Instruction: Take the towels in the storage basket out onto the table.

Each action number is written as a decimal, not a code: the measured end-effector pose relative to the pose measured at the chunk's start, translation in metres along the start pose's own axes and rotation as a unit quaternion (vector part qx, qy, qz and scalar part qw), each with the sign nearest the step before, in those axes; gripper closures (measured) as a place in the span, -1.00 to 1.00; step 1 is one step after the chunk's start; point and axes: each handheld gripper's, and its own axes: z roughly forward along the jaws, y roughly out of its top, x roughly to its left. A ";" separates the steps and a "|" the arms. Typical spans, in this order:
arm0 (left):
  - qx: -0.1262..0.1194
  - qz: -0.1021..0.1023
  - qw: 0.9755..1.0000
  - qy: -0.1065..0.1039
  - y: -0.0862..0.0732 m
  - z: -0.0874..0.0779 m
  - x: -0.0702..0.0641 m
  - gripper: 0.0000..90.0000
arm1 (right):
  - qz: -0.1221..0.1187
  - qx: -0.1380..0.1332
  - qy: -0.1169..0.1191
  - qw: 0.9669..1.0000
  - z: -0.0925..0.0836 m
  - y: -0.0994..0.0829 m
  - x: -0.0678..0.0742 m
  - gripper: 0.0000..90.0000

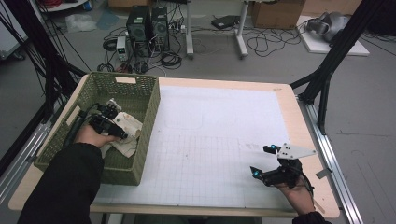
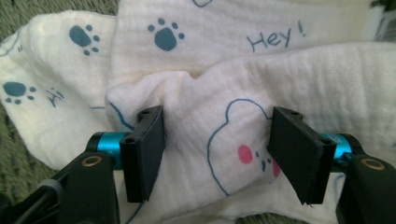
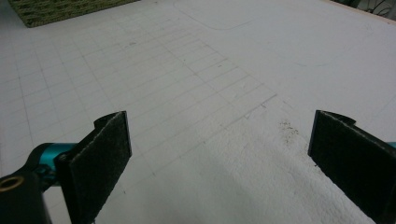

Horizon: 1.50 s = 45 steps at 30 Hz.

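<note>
A cream cloth (image 2: 210,88) printed with blue paw marks, a bear outline and "Hey!" lies crumpled in the green woven basket (image 1: 140,154) at the table's left. My left gripper (image 2: 217,140) reaches down into the basket, open, with a raised fold of the cloth between its two black pads (image 2: 147,149); the pads stand wide and do not squeeze it. From the high view the cloth (image 1: 128,122) lies under that left gripper (image 1: 122,134). My right gripper (image 1: 262,161) hovers open over the white mat near the front right, nothing between its pads (image 3: 102,154).
A white gridded mat (image 1: 219,130) covers most of the wooden table (image 1: 303,135). The basket's far corner (image 3: 60,9) lies beyond the right gripper. Computer towers (image 1: 147,25), cables and black stand legs (image 1: 327,74) are on the floor behind the table.
</note>
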 end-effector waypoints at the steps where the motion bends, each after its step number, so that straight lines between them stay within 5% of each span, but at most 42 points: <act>1: 0.006 0.024 0.999 0.020 0.000 0.002 -0.005 -0.16 | -0.002 -0.001 0.001 1.000 0.000 0.000 0.000 -0.89; 11: 0.029 0.071 0.994 0.079 0.002 0.006 -0.017 0.26 | 0.000 0.000 0.002 1.000 -0.001 -0.001 0.001 -0.89; 18: 0.031 0.063 0.994 0.081 0.003 0.005 -0.014 0.59 | -0.001 -0.001 0.001 1.000 -0.003 -0.002 0.001 -0.89; 25: 0.037 0.004 0.999 0.025 0.002 -0.002 0.001 0.70 | 0.000 -0.003 0.000 1.000 -0.003 -0.002 0.000 -0.88; 32: 0.016 -0.057 0.997 -0.044 -0.002 -0.013 0.017 0.71 | 0.001 -0.006 0.000 1.000 -0.003 -0.001 -0.001 -0.88; 36: -0.016 -0.081 0.994 -0.071 -0.004 -0.023 0.024 0.72 | 0.004 -0.004 0.002 1.000 -0.004 -0.001 0.000 -0.88; 37: -0.038 -0.095 0.991 -0.090 -0.005 -0.030 0.027 0.72 | 0.002 -0.006 0.001 1.000 -0.004 -0.001 0.000 -0.88; 40: -0.062 -0.107 0.987 -0.101 -0.006 -0.038 0.031 0.72 | 0.004 -0.006 0.001 1.000 -0.004 -0.002 -0.001 -0.88; 45: -0.118 -0.140 0.972 -0.148 -0.014 -0.056 0.045 0.72 | 0.006 -0.007 0.002 1.000 -0.005 -0.001 -0.001 -0.88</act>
